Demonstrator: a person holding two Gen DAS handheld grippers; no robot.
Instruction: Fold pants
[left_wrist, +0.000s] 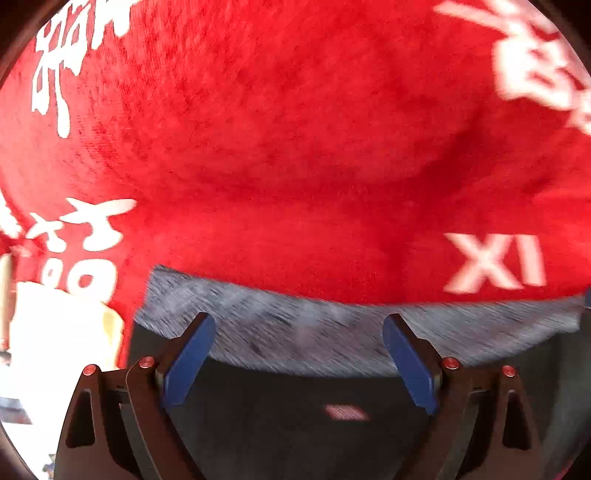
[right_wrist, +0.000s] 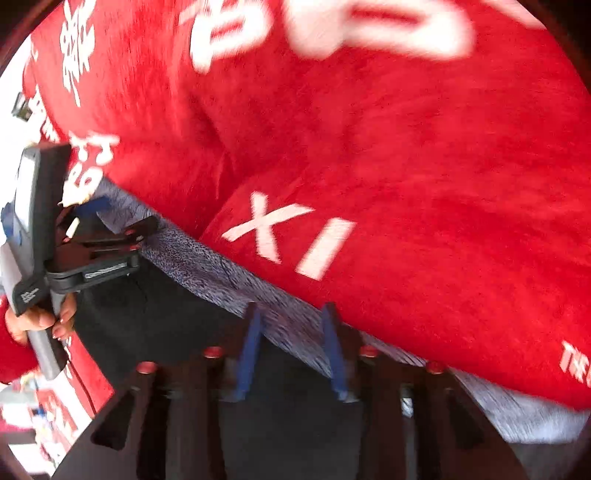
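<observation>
Dark pants (left_wrist: 288, 398) with a grey heathered waistband (left_wrist: 303, 332) lie on a red plush blanket. My left gripper (left_wrist: 299, 321) points down over the waistband, open wide, its blue pads (left_wrist: 192, 354) apart from the cloth. In the right wrist view the waistband (right_wrist: 207, 266) runs diagonally and the dark pants (right_wrist: 166, 314) fill the lower left. My right gripper (right_wrist: 291, 308) stands partly open with the waistband edge between its blue pads (right_wrist: 251, 350); no pinch shows. The left gripper (right_wrist: 122, 218) appears at the left, held by a hand (right_wrist: 44, 321).
The red blanket (left_wrist: 295, 147) with white printed characters and an "XI" mark (right_wrist: 288, 240) covers the surface beyond the waistband. A pale object (left_wrist: 55, 332) lies past the blanket's left edge. Both views are motion-blurred.
</observation>
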